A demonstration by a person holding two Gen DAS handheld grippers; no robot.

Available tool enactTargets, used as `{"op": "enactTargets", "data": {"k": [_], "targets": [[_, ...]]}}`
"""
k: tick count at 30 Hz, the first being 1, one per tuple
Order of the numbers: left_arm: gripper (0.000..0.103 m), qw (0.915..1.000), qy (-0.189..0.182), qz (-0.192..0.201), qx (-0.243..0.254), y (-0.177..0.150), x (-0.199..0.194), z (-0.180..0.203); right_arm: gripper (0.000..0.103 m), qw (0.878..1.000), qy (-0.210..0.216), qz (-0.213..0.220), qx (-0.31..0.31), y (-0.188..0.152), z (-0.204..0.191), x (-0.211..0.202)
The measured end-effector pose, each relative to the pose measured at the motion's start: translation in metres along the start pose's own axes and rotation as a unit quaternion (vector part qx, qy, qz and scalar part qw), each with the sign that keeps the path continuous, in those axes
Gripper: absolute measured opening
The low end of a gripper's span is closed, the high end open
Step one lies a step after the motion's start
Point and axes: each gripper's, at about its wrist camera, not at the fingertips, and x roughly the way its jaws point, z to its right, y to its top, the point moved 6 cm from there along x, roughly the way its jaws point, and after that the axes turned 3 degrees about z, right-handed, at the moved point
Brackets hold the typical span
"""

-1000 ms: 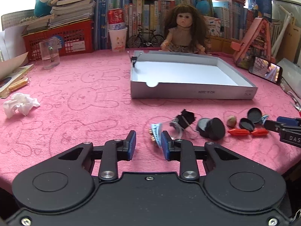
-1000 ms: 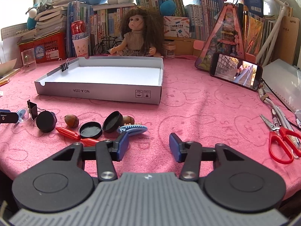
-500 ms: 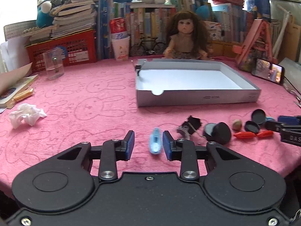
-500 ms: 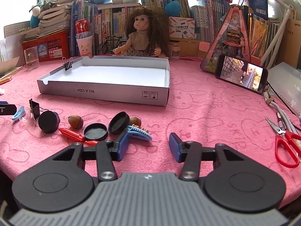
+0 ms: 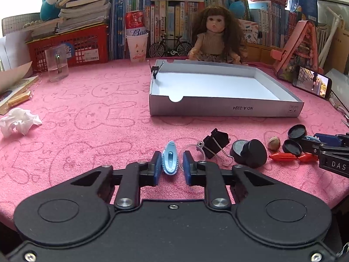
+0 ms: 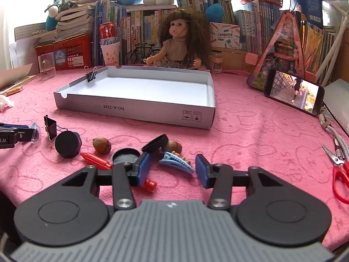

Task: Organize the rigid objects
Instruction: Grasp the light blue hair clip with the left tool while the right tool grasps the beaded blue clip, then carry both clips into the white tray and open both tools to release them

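Covering the table, a pink bunny-print cloth (image 5: 91, 118) meets crowded bookshelves (image 5: 174, 17).

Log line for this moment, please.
left claw: shut on light blue clip | right claw: closing around toothed blue clip, not yet gripping

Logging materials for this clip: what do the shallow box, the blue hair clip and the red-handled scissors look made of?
Box: matte grey-white cardboard, folded walls, printed marks. Hair clip: glossy light-blue plastic, likely. Scissors: shiny metal blades; red handles look plastic.
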Motion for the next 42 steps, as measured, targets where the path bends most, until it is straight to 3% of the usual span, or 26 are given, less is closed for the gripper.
{"op": "enactTargets", "data": {"k": [8, 25, 42], "targets": [[0.014, 0.9997, 0.002, 0.024, 0.002, 0.01, -0.007, 0.0, 0.037, 1.0, -0.011, 0.02, -0.005, 0.006, 0.002, -0.01], [0.014, 0.9994, 0.0, 0.031, -0.015, 0.024, -0.009, -0.003, 0.037, 0.999, -0.029, 0.02, 0.024, 0.013, 0.015, -0.009], [0.014, 0.9976, -0.047, 0.04, -0.032, 0.083, 0.024, 0.012, 0.037, 0.996, -0.012, 0.034, 0.076, 0.061, 0.026, 0.018]]}}
